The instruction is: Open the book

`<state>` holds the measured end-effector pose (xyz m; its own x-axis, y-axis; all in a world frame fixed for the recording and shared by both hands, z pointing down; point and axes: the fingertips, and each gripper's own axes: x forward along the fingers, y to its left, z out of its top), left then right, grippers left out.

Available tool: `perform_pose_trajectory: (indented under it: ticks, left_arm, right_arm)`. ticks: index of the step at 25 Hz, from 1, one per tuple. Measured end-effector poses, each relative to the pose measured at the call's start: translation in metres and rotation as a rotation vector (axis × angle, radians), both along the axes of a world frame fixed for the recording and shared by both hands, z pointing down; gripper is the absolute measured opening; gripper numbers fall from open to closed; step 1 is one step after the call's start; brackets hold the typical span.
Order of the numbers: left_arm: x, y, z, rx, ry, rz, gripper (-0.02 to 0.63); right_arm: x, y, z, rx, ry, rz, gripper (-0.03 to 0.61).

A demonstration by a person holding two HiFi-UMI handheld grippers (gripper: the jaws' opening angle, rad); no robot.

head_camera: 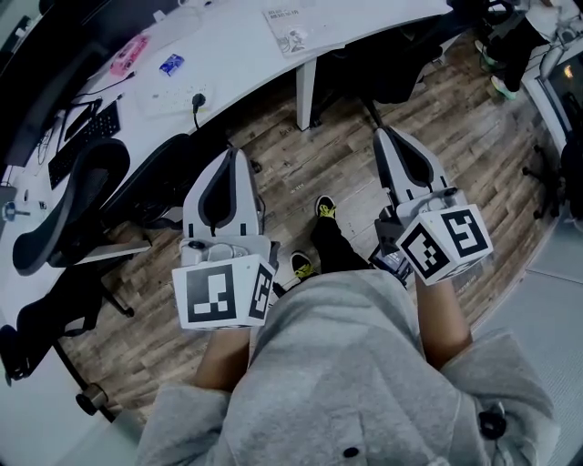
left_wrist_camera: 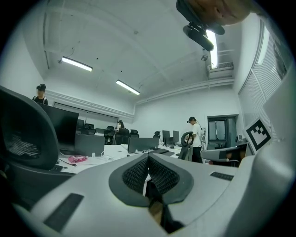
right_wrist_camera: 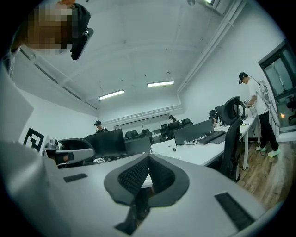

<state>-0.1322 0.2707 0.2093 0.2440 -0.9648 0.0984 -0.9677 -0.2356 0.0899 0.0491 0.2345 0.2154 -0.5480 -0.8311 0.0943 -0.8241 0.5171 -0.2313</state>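
Note:
I cannot make out a book in any view. A flat white printed thing (head_camera: 290, 25) lies on the white desk (head_camera: 246, 68) at the top of the head view; what it is I cannot tell. My left gripper (head_camera: 230, 153) is held out over the wooden floor, short of the desk's edge, its jaws closed together with nothing between them. In the left gripper view the left gripper (left_wrist_camera: 148, 156) has its ribbed pads meeting at the tip. My right gripper (head_camera: 383, 134) is held beside it, level, also shut and empty. The right gripper (right_wrist_camera: 149, 157) shows its pads together in the right gripper view.
A black office chair (head_camera: 73, 209) stands at the left by the desk, with a keyboard (head_camera: 86, 136) and a pink item (head_camera: 128, 55) on the desktop. A white desk leg (head_camera: 306, 91) rises ahead. My shoes (head_camera: 325, 207) are on the wood floor. A person (right_wrist_camera: 256, 111) stands at a far desk.

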Motion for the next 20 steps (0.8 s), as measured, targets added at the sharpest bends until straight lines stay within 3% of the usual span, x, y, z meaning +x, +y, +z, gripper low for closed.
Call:
perform_pose_trajectory:
  ticks: [20]
  left_arm:
    - [0.028, -0.14, 0.015, -0.063, -0.053, -0.039, 0.005]
  right_arm:
    - [0.04, -0.146, 0.021, -0.048, 0.014, -0.022, 0.028]
